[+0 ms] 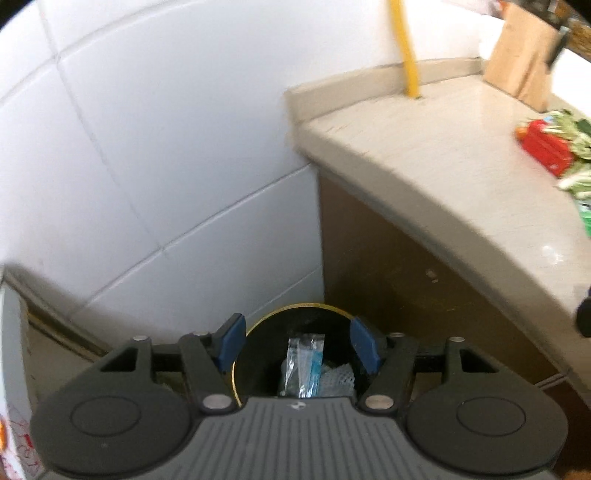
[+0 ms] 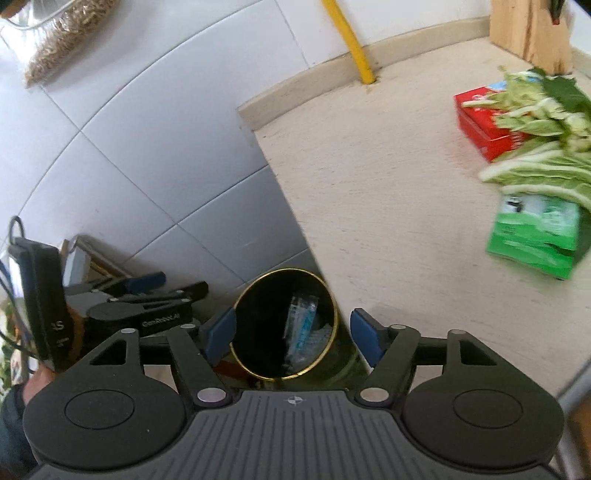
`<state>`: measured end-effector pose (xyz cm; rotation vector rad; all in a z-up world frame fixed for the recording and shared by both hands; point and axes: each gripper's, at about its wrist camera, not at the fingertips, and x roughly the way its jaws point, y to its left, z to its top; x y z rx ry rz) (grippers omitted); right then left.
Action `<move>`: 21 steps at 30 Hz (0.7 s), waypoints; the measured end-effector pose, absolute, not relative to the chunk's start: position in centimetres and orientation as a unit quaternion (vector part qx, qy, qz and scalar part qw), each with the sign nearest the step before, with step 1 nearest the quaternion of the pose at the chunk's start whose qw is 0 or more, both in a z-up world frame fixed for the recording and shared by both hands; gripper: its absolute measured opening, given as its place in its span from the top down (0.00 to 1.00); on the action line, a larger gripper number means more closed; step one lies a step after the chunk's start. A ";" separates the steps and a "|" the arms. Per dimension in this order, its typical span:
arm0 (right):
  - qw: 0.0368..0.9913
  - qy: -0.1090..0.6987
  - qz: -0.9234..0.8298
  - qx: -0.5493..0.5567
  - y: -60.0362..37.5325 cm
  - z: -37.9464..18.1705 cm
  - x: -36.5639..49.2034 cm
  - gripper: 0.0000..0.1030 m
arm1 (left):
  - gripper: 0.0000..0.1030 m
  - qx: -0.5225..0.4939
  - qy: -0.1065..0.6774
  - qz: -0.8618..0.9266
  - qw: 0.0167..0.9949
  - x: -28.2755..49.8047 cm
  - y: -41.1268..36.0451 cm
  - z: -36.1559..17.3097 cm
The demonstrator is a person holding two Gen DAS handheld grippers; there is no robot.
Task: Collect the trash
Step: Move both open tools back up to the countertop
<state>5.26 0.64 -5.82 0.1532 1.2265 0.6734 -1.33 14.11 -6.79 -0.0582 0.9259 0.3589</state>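
Note:
A black bin (image 1: pixel 269 339) with a gold rim stands on the floor in the corner between the tiled wall and the counter. Inside it lie a clear wrapper (image 1: pixel 304 365) with blue print and a piece of white mesh (image 1: pixel 334 380). My left gripper (image 1: pixel 299 343) hangs over the bin mouth, open, nothing between its blue pads. The right wrist view shows the same bin (image 2: pixel 266 314) and wrapper (image 2: pixel 301 325) below my right gripper (image 2: pixel 291 336), which is open and empty too. My left gripper (image 2: pixel 166 286) shows there at the left, beside the bin.
On the beige counter (image 2: pixel 388 203) lie a red box (image 2: pixel 480 125), leafy greens (image 2: pixel 535 147) and a green carton (image 2: pixel 535 236). A wooden knife block (image 2: pixel 528 33) and a yellow pipe (image 2: pixel 354 48) stand at the back. A bag of grain (image 2: pixel 70 33) hangs on the wall.

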 end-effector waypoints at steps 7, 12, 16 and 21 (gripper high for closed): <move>0.771 0.553 0.306 0.084 -2.3 -5.0 5.5 0.17 | 0.30 0.009 0.402 0.125 0.907 -0.6 9.5 -3.0; 0.784 0.542 0.286 0.101 -5.4 -4.1 5.3 0.17 | 0.29 0.032 0.381 0.089 0.920 0.6 6.8 -1.0; 0.795 0.536 0.260 0.118 -7.8 -3.9 5.5 0.16 | 0.27 0.044 0.370 0.061 0.926 1.4 4.3 0.1; 0.812 0.523 0.219 0.135 -11.3 -3.7 6.0 0.15 | 0.26 0.056 0.362 0.026 0.930 2.7 1.8 0.7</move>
